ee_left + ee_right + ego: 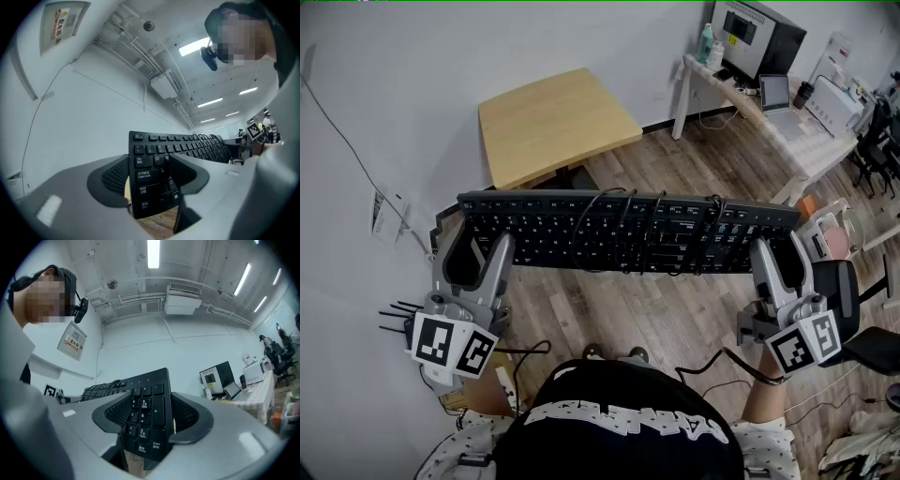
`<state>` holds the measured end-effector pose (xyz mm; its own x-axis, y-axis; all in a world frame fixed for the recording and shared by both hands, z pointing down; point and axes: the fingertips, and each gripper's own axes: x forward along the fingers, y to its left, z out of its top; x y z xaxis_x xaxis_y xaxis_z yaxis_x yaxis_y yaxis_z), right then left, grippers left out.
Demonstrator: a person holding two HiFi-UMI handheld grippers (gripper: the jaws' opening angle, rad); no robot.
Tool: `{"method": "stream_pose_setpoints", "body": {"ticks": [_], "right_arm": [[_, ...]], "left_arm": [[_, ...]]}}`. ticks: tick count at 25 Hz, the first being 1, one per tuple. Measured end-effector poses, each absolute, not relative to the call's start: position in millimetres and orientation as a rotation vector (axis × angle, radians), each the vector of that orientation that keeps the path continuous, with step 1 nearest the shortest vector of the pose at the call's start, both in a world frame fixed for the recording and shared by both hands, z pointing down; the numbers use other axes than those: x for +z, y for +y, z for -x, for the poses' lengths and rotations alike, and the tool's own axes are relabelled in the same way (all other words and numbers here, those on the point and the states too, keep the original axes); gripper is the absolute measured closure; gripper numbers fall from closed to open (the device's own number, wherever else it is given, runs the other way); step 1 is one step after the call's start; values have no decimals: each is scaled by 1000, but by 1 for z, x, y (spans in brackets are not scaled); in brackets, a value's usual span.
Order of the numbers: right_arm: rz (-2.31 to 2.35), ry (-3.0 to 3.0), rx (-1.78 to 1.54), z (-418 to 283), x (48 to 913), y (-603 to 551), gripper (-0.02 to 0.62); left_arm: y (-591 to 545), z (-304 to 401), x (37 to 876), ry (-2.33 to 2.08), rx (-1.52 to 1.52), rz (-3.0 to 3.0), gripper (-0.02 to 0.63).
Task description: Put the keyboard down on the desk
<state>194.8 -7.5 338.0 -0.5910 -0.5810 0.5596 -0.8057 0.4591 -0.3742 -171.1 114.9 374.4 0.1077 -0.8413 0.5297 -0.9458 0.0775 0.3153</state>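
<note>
A long black keyboard [628, 232] with its cable wound around its middle hangs level in the air over the wood floor. My left gripper [478, 251] is shut on its left end and my right gripper [780, 258] is shut on its right end. The light wooden desk [553, 117] stands just beyond the keyboard against the white wall, its top bare. In the left gripper view the keyboard's [159, 159] Caps Lock end sits between the pads of that gripper [150, 183]. In the right gripper view the number pad end of the keyboard [145, 408] sits between that gripper's [147, 420] pads.
A white table [787, 122] at the back right carries a monitor [757, 36], a laptop and bottles. A black chair [862, 309] stands at the right. The white wall [375, 112] with a thin cable runs along the left. The person's feet stand under the keyboard.
</note>
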Motion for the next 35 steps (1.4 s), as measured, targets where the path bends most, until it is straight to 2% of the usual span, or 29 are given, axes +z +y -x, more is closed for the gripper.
{"method": "stream_pose_setpoints", "body": {"ticks": [35], "right_arm": [[-1191, -2378, 866, -194, 334, -10, 316]], "left_arm": [[116, 171, 376, -1753, 216, -1768, 359]]}}
